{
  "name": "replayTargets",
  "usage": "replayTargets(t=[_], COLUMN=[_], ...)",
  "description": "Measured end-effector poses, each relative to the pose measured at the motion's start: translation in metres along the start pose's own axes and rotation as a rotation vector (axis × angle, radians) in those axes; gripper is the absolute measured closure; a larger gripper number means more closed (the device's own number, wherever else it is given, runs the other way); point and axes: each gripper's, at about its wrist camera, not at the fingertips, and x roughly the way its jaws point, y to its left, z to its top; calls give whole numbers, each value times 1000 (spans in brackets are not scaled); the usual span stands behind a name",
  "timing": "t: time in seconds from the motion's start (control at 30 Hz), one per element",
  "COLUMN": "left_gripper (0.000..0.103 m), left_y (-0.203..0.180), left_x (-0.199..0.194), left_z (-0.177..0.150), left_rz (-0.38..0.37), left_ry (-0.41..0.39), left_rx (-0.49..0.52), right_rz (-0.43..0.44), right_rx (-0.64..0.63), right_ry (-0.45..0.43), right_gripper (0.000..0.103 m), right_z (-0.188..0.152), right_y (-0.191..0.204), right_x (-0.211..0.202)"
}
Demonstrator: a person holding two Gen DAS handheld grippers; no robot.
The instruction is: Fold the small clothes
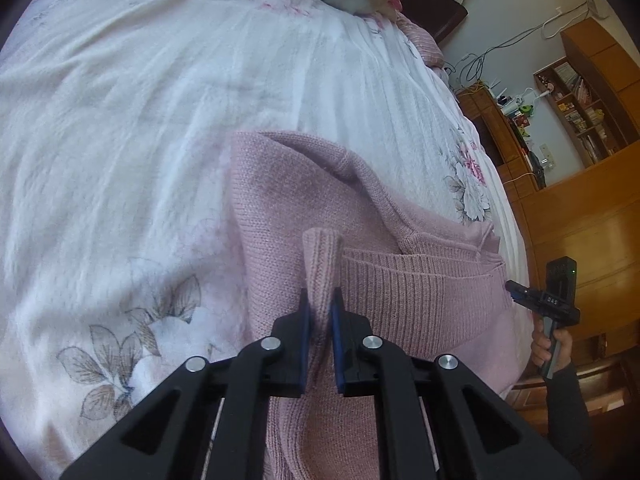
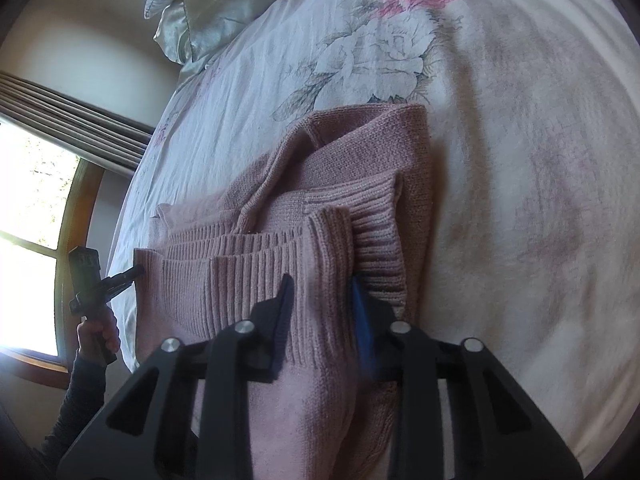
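Pink sweater [image 1: 352, 216] on bed [image 1: 120, 120]; left tongs [image 1: 320, 304] and right tongs [image 2: 320, 292] each pinching ribbed hem.

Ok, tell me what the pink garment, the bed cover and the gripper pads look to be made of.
Pink sweater: knitted yarn, wool or acrylic, matte; visible stitch rows and ribbed hem.
Bed cover: thin woven cloth, probably cotton, matte; fine creases and a printed flower pattern.
Pads of the left hand-held gripper: blue, likely rubber or foam, on black matte plastic fingers with metal pins.
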Motion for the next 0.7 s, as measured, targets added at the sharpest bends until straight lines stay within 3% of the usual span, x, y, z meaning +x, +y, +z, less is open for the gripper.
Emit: replayTargets(t=[0.03, 0.37, 0.63, 0.7], left_gripper=[95, 96, 96, 96], left_y=[-1, -22, -37, -37], left_x=[-3, -48, -64, -59], left_z=[0, -2, 32, 45], left_rz=[-13, -123, -178, -163], left_ry=[-14, -128, -210, -214], left_rx=[-5, 39, 39, 38], right_rz=[5, 6, 23, 2], right_rx=[-3, -58, -39, -21], right_ry=[-7, -128, -239, -246], right_gripper=[94, 95, 95, 95], right_z=[-1, -11, 15, 28], right_y=[1, 31, 44, 41], right_x=[-2, -48, -75, -72])
